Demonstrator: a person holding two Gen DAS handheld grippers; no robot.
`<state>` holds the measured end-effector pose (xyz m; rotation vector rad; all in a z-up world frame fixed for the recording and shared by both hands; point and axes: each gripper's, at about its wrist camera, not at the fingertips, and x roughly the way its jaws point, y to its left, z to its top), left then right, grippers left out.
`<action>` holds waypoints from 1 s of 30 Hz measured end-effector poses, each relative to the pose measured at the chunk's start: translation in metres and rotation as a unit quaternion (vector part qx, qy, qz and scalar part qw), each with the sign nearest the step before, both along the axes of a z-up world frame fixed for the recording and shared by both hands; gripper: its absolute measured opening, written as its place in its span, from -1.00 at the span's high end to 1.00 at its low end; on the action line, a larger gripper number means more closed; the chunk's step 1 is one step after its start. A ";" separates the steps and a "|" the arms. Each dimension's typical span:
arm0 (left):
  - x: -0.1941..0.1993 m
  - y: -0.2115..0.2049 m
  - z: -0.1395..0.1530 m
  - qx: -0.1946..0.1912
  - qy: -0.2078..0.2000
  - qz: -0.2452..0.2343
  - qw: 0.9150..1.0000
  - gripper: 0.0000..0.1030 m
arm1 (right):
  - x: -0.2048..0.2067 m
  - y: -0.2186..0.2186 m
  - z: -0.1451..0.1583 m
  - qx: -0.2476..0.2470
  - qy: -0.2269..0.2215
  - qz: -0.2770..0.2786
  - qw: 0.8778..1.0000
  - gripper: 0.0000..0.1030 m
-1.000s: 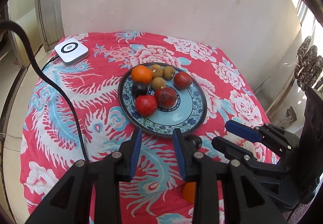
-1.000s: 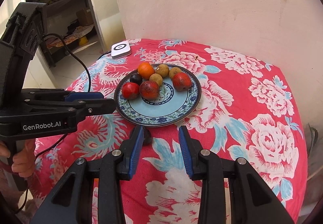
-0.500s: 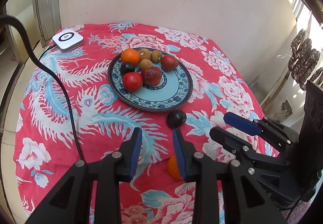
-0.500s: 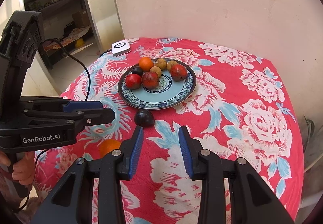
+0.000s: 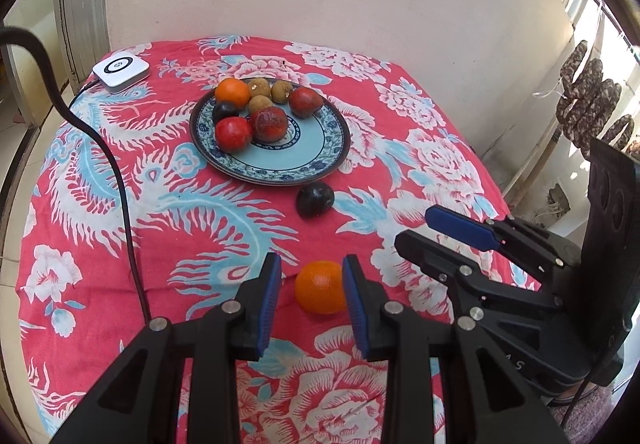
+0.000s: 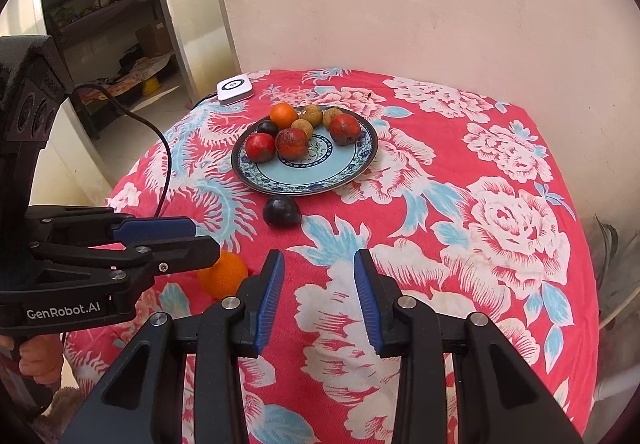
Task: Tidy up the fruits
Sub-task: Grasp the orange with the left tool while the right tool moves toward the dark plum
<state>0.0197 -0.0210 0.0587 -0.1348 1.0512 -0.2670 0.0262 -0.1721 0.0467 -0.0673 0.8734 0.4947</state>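
A blue patterned plate (image 5: 320,160) (image 6: 352,172) on the red floral tablecloth holds several fruits: an orange, red ones, brown ones and a dark one. A dark plum (image 5: 315,199) (image 6: 281,211) lies on the cloth just in front of the plate. A loose orange (image 5: 320,286) (image 6: 222,278) lies nearer me. My left gripper (image 5: 310,280) is open, its jaws on either side of this orange, the right pad close to it. My right gripper (image 6: 318,276) is open and empty over the cloth, to the right of the orange.
A white square device (image 5: 121,68) (image 6: 235,87) with a black cable (image 5: 116,172) sits at the table's far left corner. A plaster wall stands behind the table. A doorway opens at the left in the right wrist view. The table's edges drop off left and right.
Both grippers have pulled back toward me and away from the plate. The loose orange, earlier hidden behind my left gripper's right finger, now sits between its open jaws.
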 end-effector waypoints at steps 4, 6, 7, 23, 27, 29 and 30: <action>-0.002 -0.005 -0.002 0.004 0.002 -0.008 1.000 0.37 | 0.000 -0.002 -0.001 -0.002 0.003 -0.004 1.000 0.28; -0.003 -0.007 -0.004 0.007 0.005 -0.010 1.000 0.37 | 0.000 -0.003 -0.002 -0.002 0.005 -0.006 1.000 0.28; -0.003 -0.007 -0.005 0.007 0.006 -0.010 1.000 0.37 | 0.000 -0.004 -0.002 -0.002 0.005 -0.006 1.000 0.28; -0.004 -0.012 -0.014 0.023 0.010 -0.018 1.000 0.32 | 0.001 -0.007 -0.004 -0.001 0.008 -0.009 1.000 0.28; -0.004 -0.016 -0.014 0.033 0.003 -0.022 0.999 0.31 | 0.002 -0.007 -0.006 0.000 0.009 -0.009 1.000 0.28; -0.004 -0.016 -0.015 0.031 0.003 -0.022 0.999 0.31 | 0.002 -0.007 -0.006 -0.001 0.009 -0.010 1.000 0.28; -0.003 -0.015 -0.015 0.028 0.004 -0.021 0.999 0.31 | 0.002 -0.007 -0.006 -0.001 0.009 -0.009 1.000 0.28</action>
